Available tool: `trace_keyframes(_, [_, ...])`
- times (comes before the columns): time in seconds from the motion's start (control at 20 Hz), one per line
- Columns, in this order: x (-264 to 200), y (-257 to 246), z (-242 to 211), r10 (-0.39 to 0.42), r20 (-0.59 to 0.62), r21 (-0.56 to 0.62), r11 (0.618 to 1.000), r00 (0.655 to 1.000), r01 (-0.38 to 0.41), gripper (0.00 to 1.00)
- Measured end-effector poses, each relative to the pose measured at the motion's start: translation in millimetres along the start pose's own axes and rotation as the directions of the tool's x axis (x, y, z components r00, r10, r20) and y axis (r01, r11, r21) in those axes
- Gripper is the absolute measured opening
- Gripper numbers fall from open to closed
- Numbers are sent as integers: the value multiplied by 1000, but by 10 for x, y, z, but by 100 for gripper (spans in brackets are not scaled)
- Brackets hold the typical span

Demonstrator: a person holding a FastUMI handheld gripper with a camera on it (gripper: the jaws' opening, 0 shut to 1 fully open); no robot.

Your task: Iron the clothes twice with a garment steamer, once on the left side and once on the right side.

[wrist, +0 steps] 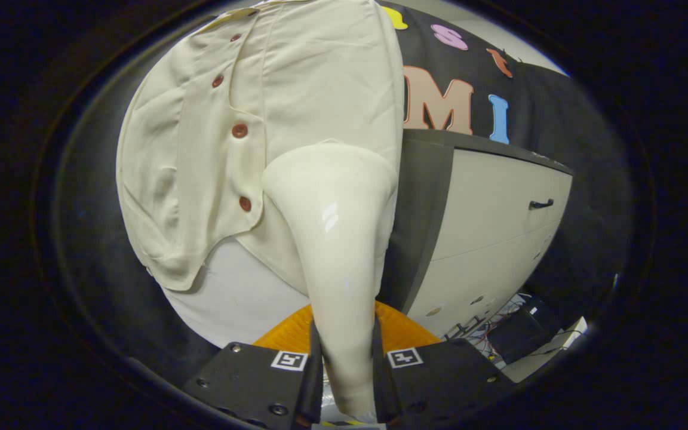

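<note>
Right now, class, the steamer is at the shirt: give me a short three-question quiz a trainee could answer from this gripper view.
1. True or false: the gripper is shut on the garment steamer.
2. Multiple choice: the steamer's wide head lies against which part of the cream shirt? A) the collar B) the lower part, beside the button placket C) a sleeve cuff
3. Short answer: what stands beyond the shirt, beside the steamer, under the black cloth wall?

Key: 1 true, both fingers press its handle. 2 B. 3 A pale cabinet with a dark handle.
</note>
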State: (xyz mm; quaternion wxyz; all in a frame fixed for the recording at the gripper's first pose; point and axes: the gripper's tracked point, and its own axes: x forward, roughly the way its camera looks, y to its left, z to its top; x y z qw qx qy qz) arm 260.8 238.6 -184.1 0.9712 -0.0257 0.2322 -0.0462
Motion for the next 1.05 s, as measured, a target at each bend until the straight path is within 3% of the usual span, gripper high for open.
trace_keyframes(0.25, [11, -81, -272, 2, -10, 26, 1000, 1000, -2, 34])
trace_keyframes(0.5, [-275, -99, -501, -1, -38, 17, 1000, 999, 1, 34])
trace_keyframes(0.8, [-862, 9, -377, 5, 20, 7, 1000, 1000, -5, 34])
trace_keyframes(1.05, [-1385, 111, 23, 12, 95, -22, 1000, 995, -10, 34])
